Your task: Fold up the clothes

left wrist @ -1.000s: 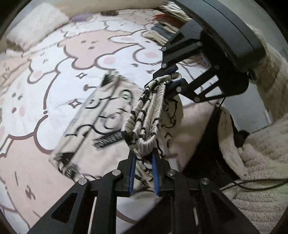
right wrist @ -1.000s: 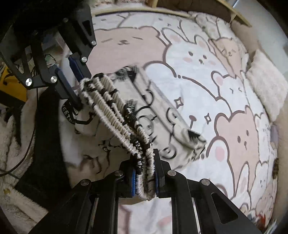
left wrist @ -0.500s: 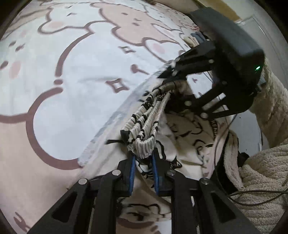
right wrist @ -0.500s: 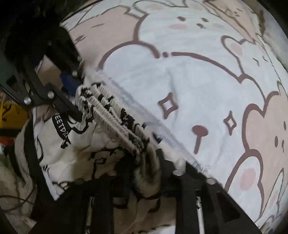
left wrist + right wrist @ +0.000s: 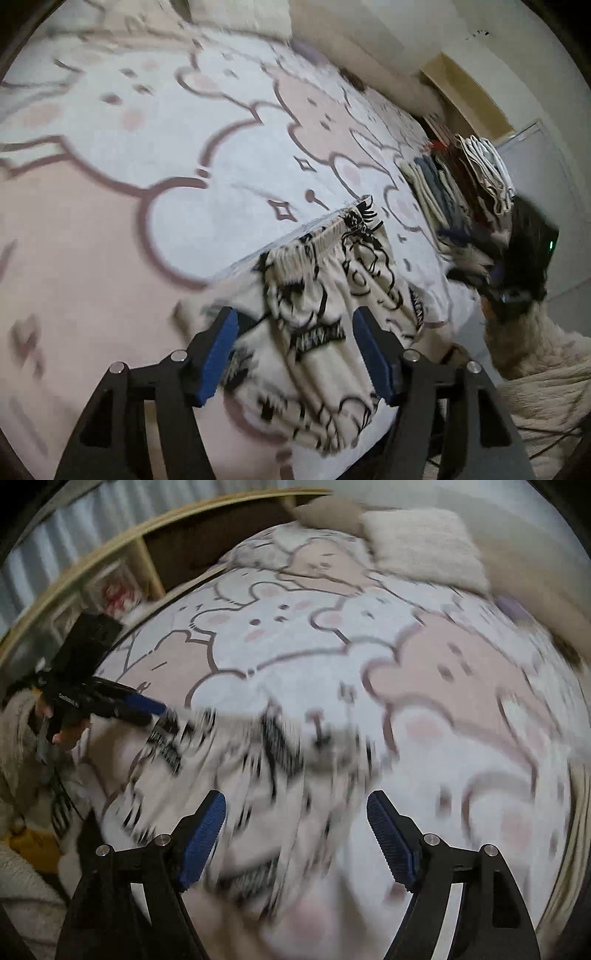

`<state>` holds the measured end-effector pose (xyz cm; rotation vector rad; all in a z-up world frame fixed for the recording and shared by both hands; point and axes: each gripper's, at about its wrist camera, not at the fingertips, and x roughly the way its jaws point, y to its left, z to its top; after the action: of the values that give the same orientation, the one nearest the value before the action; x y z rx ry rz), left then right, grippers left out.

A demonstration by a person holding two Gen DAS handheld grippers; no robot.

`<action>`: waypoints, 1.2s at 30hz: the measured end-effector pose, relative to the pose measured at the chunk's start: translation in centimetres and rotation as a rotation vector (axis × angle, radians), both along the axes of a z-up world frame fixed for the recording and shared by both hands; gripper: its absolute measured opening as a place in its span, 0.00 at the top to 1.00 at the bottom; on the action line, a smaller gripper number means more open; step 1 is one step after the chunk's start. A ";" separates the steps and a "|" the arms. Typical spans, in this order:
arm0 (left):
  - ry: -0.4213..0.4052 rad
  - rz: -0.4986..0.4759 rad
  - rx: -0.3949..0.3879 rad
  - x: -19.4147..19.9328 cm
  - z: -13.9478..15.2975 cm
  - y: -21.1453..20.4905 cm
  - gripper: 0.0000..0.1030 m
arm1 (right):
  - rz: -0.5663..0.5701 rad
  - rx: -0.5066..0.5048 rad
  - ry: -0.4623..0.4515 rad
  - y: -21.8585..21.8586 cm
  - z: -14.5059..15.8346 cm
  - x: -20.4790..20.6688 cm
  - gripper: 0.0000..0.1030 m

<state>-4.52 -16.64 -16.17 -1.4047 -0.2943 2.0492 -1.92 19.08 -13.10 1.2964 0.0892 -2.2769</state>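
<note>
Both grippers have let go of the printed shorts since the earlier frames, when each was clamped on the ribbed waistband. Seen from the left wrist, the left gripper (image 5: 295,354) has its 2 blue pads (image 5: 216,354) spread apart and still opening, and the cream shorts with black cartoon print (image 5: 325,295) lie flat on the bear-patterned bedspread (image 5: 147,147) in the gap between them, with no pad pressing on the cloth. The gathered waistband runs along the far edge of the garment, away from the claw. Farther right in that view a stack of folded clothes (image 5: 454,184) sits near the bed's edge, and the right gripper shows dark and blurred beside a fleece sleeve (image 5: 546,373). From the right wrist, the right gripper (image 5: 295,834) also stands wide and is opening, and the shorts (image 5: 236,775), badly blurred, lie under and between its pads; whether they touch cannot be told. A fluffy pillow (image 5: 424,546) rests at the far end.
</note>
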 end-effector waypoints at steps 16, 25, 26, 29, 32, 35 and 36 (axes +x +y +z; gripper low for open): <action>0.331 -0.057 -0.318 13.1 -2.9 7.5 0.37 | 0.039 -0.002 0.109 -2.2 -5.8 7.2 0.45; 0.396 -0.207 -0.471 11.9 -4.8 9.6 0.78 | 0.436 0.396 0.257 -5.4 -7.3 8.0 0.80; 0.381 -0.207 -0.453 11.5 -4.8 9.2 0.80 | 0.457 0.417 0.265 -5.5 -7.3 7.8 0.89; 0.355 -0.205 -0.433 10.5 -4.3 8.0 0.88 | 0.510 0.452 0.261 -5.2 -7.1 7.0 0.94; 0.343 -0.218 -0.449 10.0 -4.2 6.9 0.88 | 0.547 0.485 0.252 -4.3 -6.6 6.2 0.95; 0.338 -0.246 -0.476 10.1 -4.7 6.8 0.88 | 0.530 0.548 0.234 -2.8 -7.2 5.0 0.98; 0.339 -0.252 -0.484 10.3 -4.7 6.9 0.88 | 0.509 0.572 0.225 -2.2 -7.6 4.6 0.99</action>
<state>5.75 -9.77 -20.89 -1.2423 0.5271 2.1753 2.64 16.91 -20.75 1.0892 1.0851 -1.9901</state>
